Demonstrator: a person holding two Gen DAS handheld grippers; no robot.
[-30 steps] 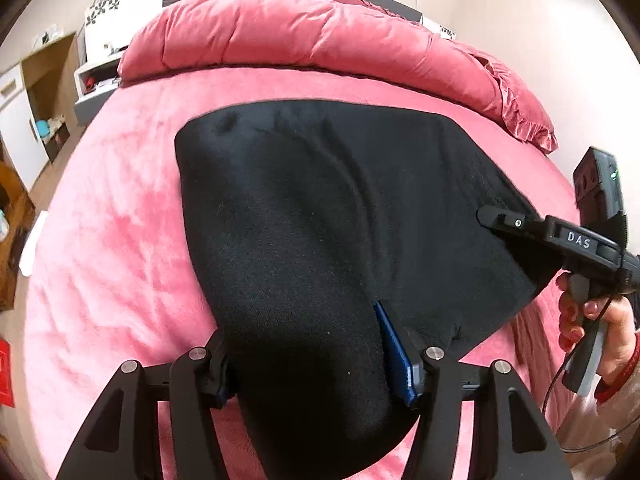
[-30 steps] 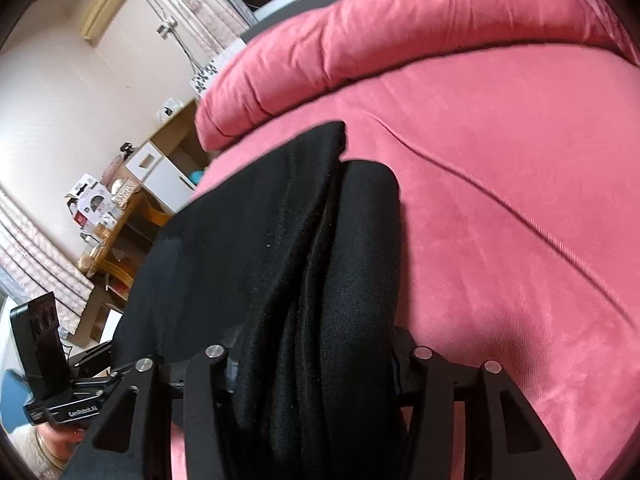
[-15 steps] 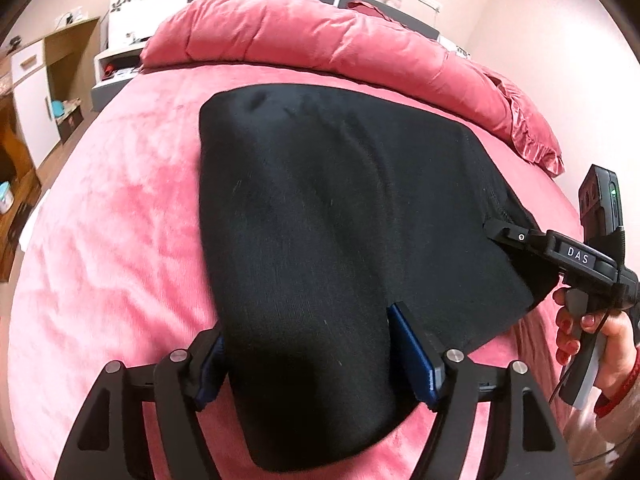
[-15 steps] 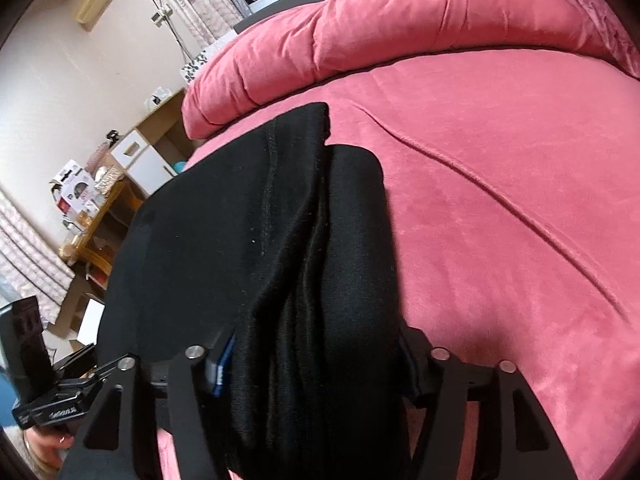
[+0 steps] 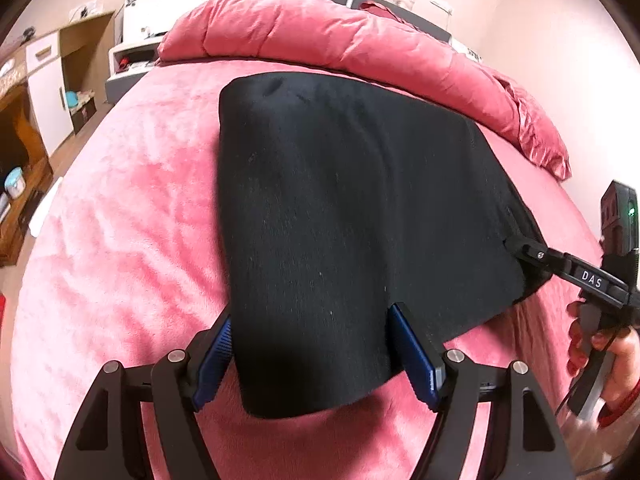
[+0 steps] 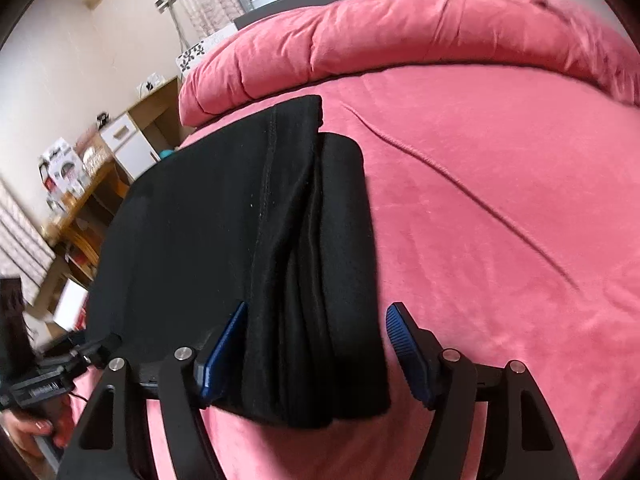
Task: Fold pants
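A pink plush bed (image 5: 120, 248) fills the left wrist view, with a rolled pink duvet (image 5: 328, 40) along its far side and wooden shelves at the left edge. The black pants (image 5: 344, 208) lie on the bed as a broad folded slab, their near corner between the blue pads (image 5: 214, 354) of the left gripper (image 5: 310, 356). Its jaws stand wide, the pads flanking the cloth without clearly pinching it. At the right edge the right gripper (image 5: 524, 250) reaches the slab's far corner.

In the right wrist view the same bed (image 6: 500, 200) runs to the duvet (image 6: 400, 28), and the pants (image 6: 240, 220) show their stacked layered edge, a stitched seam running along it. The right gripper (image 6: 316, 344) straddles that edge with jaws wide — the right pad stands apart from the fabric, the left one just beside it.

The knit looks soft, thick and limp, light enough but prone to sag and slide apart in layers. A sound hold would likely take all layers together at the near corners of the stack.
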